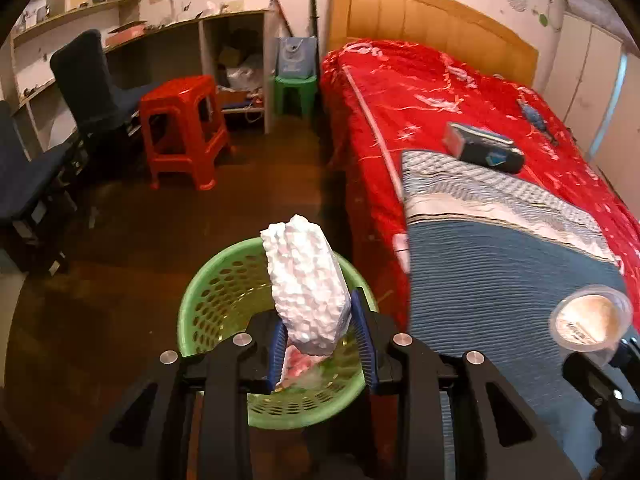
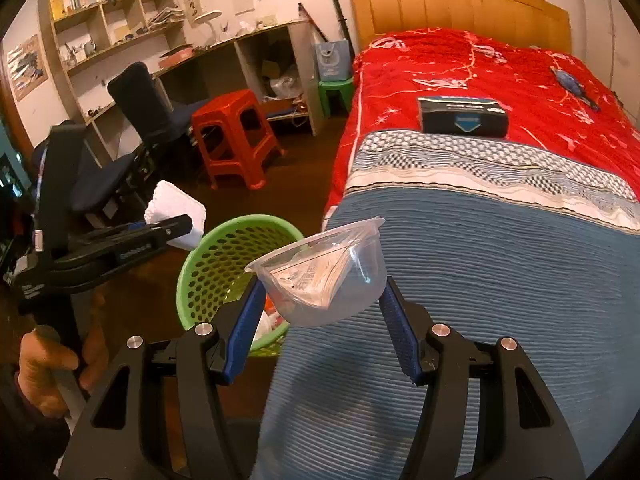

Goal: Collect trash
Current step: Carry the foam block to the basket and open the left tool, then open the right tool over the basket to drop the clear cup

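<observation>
The bed (image 2: 500, 240) wears a red cover, and a blue striped blanket (image 2: 460, 280) lies over its near end. A dark box (image 2: 462, 116) rests just beyond the blanket. On the floor (image 1: 160, 232), a green basket (image 1: 216, 300) stands beside the bed.

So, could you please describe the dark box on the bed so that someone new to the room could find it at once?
Start at the bed with the wooden headboard and red bedspread. Halfway down, a folded blue striped blanket begins; the dark box lies on the red cover just beyond the blanket's checked edge. It is the only rectangular carton there, black with a blue label, unlike the small blue item nearer the headboard.
</observation>
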